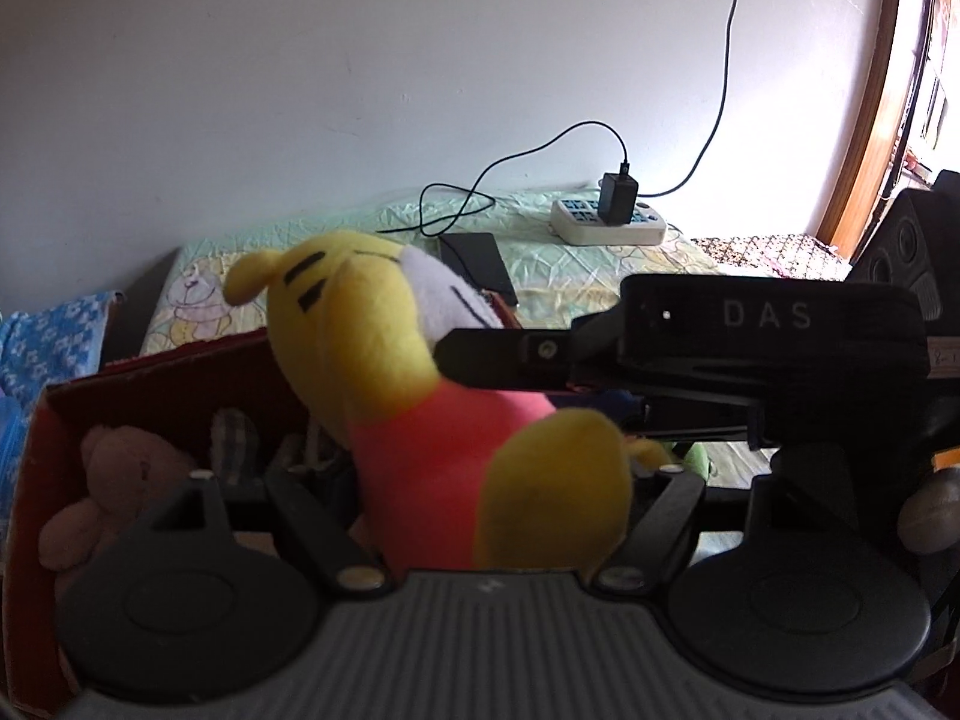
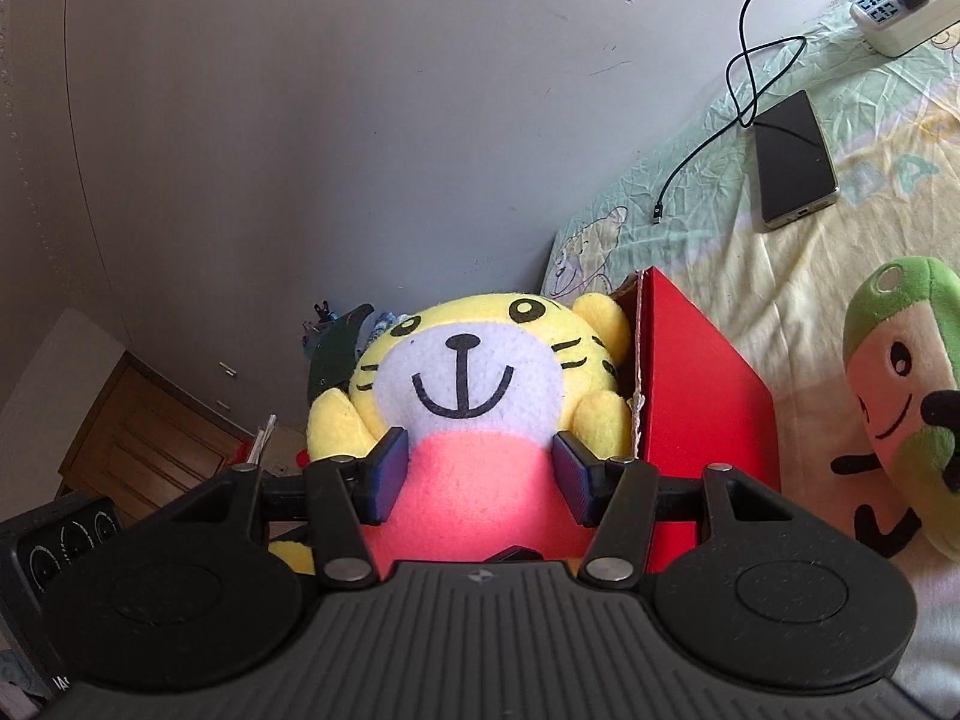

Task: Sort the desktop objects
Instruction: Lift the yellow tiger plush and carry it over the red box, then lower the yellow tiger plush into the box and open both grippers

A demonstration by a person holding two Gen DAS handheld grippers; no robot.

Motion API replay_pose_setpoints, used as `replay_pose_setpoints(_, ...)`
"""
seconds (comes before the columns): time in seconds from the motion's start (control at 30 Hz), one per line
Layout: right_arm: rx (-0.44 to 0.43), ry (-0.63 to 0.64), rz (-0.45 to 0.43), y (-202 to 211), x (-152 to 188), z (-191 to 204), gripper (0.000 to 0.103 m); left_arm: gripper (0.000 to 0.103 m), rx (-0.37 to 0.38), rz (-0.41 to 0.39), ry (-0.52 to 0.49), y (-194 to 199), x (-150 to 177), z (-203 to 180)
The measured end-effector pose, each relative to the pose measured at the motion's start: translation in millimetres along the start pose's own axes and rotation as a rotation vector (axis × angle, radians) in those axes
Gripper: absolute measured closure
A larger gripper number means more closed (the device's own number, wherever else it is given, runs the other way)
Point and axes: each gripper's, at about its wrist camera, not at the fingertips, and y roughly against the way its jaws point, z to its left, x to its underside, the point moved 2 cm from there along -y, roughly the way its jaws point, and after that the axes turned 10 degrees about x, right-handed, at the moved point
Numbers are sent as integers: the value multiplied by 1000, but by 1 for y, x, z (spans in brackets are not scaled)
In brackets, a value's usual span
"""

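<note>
A yellow tiger plush (image 2: 474,372) with a pink body hangs upright at the open top of a red cardboard box (image 2: 696,384). My right gripper (image 2: 480,474) is shut on its pink belly, a blue pad (image 2: 387,474) pressing in on each side. In the left wrist view the tiger plush (image 1: 432,420) fills the middle, and the right gripper (image 1: 510,384) reaches in from the right. My left gripper (image 1: 480,480) stands open, its jaws wide around the plush's lower body with gaps showing. A pink teddy (image 1: 114,480) lies inside the red box (image 1: 180,366).
A green and cream plush (image 2: 900,384) lies on the patterned sheet right of the box. Farther back are a phone (image 2: 792,162), a black cable (image 2: 744,60) and a power strip (image 2: 900,6) with a charger. A black speaker-like case (image 1: 900,252) stands at the right edge.
</note>
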Motion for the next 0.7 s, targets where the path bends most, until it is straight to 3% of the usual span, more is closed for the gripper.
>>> replay_pose_setpoints(0.4, 33, -55, -55, -5, 6, 6, 46, 27, 39, 6, -27, 2, -1, 14)
replay_pose_setpoints(0.57, 39, -99, -25, -4, 3, 5, 44, 27, 56, 12, -52, 4, -3, 16)
replay_pose_setpoints(0.7, 89, -47, -17, 2, 8, 12, 43, 26, 94, 34, -38, 9, 2, 20)
